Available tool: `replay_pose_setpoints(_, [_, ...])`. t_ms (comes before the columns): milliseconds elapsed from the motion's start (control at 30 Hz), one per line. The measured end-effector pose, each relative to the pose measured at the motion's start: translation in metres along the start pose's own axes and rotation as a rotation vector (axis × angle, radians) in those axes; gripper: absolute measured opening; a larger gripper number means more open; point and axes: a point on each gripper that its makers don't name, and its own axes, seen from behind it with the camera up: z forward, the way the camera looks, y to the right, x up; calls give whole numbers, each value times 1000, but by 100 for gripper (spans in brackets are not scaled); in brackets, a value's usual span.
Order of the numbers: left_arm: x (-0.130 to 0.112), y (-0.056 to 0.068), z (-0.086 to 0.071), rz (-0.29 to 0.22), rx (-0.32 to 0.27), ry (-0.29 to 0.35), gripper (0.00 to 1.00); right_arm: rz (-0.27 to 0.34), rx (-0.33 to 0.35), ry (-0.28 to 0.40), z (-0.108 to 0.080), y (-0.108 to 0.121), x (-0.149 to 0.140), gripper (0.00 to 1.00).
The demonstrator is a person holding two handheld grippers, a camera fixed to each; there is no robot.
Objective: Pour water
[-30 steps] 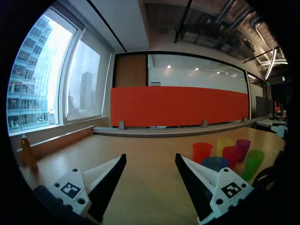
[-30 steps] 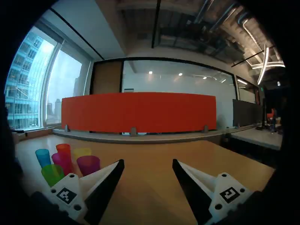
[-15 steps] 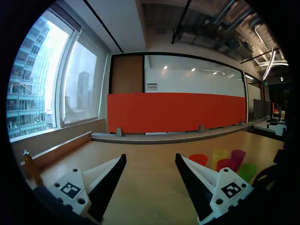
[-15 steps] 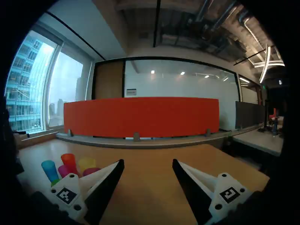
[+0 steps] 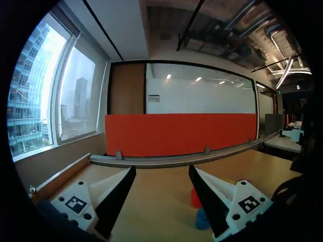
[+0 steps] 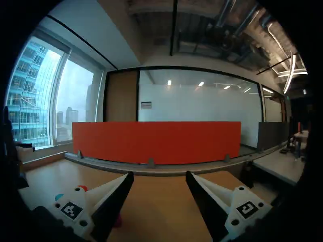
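Left gripper: the left gripper (image 5: 161, 191), white with black wedge-shaped fingers (image 5: 117, 197) and a square black-and-white marker on each side, points level across the table. Its jaws stand wide apart and grip nothing.
Right gripper: the right gripper (image 6: 159, 193), of the same build, points level across the table. Its jaws are spread wide, with bare tabletop between them.
Table: a long light-brown wooden table (image 5: 161, 218) runs away from both grippers to the partition.
Cups, left gripper view: a red translucent plastic cup (image 5: 195, 198) and, lower in the picture, a blue translucent plastic cup (image 5: 201, 221) stand on the table. Both sit just beside the inner edge of the right-hand finger and are largely hidden behind it.
Cups, right gripper view: the red cup's rim (image 6: 82, 188) and the blue cup's rim (image 6: 59, 197) peek above the left-hand finger's white body. A sliver of a magenta plastic cup (image 6: 118, 221) shows under that finger's tip.
Contents: whether any cup holds water cannot be told.
Partition: a wide orange panel (image 5: 179, 133) stands upright along the table's far edge on small grey feet.
Windows: tall glass windows (image 5: 36, 101) on the left look out on high-rise buildings.
Far wall: a glass wall (image 6: 202, 105) rises above the partition, with a brown wooden panel (image 6: 121, 97) at its left end.
Ceiling: exposed pipes (image 5: 242, 28) and strip lights.
Neighbouring desk: a pale desk (image 6: 278, 161) stands to the right, apart from the table.
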Motion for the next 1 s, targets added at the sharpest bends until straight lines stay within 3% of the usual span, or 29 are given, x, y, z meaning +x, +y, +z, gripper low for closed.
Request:
replay_pose_setpoints(200, [29, -3, 3, -13, -7, -4, 97, -7, 21, -5, -1, -7, 28, 100])
replay_pose_setpoints(367, [48, -6, 4, -13, -12, -2, 97, -19, 38, -16, -2, -12, 39, 100])
replay_pose_setpoints(500, [54, -1, 3, -16, -44, -3, 97, -18, 70, -19, -3, -20, 40, 100])
replay_pose_setpoints(700, [51, 10, 3, -42, -114, -20, 97, -13, 175, -39, -6, -43, 35, 100])
replay_pose_setpoints(1000, [53, 28, 2, -18, -226, -10, 97, -44, 358, -38, -18, -83, 37, 100])
